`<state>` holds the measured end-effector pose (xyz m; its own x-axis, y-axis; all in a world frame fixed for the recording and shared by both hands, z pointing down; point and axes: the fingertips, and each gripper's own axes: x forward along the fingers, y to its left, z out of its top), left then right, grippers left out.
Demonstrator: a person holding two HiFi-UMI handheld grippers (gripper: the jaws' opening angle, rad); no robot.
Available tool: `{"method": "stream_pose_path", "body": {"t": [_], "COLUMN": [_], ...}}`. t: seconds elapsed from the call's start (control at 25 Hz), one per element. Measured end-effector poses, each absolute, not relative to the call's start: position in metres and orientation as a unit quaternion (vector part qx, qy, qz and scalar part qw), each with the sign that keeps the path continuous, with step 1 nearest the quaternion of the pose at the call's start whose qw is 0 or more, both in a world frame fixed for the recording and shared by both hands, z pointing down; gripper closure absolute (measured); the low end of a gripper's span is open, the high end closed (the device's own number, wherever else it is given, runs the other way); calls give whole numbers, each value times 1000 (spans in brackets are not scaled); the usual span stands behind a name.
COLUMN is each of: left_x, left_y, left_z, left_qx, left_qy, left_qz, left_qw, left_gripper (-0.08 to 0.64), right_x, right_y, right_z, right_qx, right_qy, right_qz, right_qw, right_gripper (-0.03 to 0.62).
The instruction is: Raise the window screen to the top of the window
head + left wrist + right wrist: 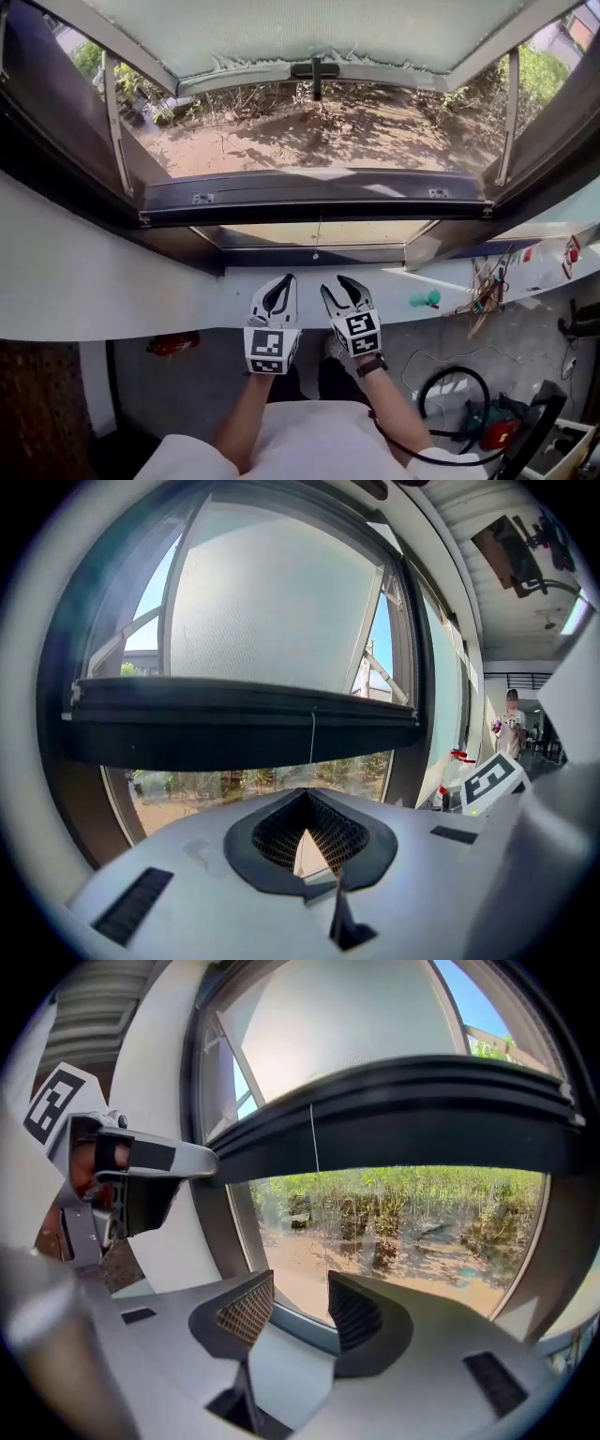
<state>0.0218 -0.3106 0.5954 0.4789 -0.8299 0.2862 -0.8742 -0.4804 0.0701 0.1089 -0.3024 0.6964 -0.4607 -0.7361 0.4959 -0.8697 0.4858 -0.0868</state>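
Left hand-held gripper point(284, 279) closed | right hand-held gripper point(335, 281) open | screen bar point(319, 195) above

**Right jaws apart before the window**

The right gripper point(300, 1288) sits at 6 o'clock, its jaws apart with nothing between them. A dark screen bar point(403, 1115) crosses the window from 9 toward 3 o'clock, and a thin cord point(317, 1185) hangs from it near centre. The left gripper point(192, 1159) shows at 9 o'clock. Outside lie sandy ground point(291, 1246) and shrubs point(422, 1204).

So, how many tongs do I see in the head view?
2. The left tongs, closed, and the right tongs, open, sit side by side at the lower middle; none seems hidden.
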Motion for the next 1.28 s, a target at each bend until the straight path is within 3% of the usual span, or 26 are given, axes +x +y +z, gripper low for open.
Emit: {"method": "stream_pose_path", "body": {"t": [0.12, 0.24, 0.72, 1.16, 1.2, 1.24, 1.28], "left_x": [13, 9, -5, -17, -17, -17, -17], "left_y": [-314, -315, -342, -337, -336, -335, -334], "left_z": [623, 648, 711, 745, 748, 750, 752], "left_qx": [853, 861, 859, 849, 848, 847, 847], "left_qy": [-492, -469, -455, -458, -458, -458, -459], "left_qz": [122, 128, 156, 173, 173, 173, 173], "left_qw": [126, 148, 174, 200, 202, 204, 206], "left_gripper": [558, 558, 558, 558, 558, 558, 558], "right_x": [105, 95, 80, 65, 65, 66, 66], "right_y": [-313, -319, -398, -429, -427, -426, -425], "right_z": [729, 764, 853, 879, 878, 877, 876], "right_qx": [477, 466, 481, 494, 496, 498, 498], "right_qy": [-833, -831, -812, -810, -811, -813, -815], "right_qz": [185, 214, 245, 228, 219, 210, 206], "right_qw": [209, 215, 223, 220, 219, 216, 211], "right_gripper": [382, 357, 357, 362, 416, 586, 603]}}
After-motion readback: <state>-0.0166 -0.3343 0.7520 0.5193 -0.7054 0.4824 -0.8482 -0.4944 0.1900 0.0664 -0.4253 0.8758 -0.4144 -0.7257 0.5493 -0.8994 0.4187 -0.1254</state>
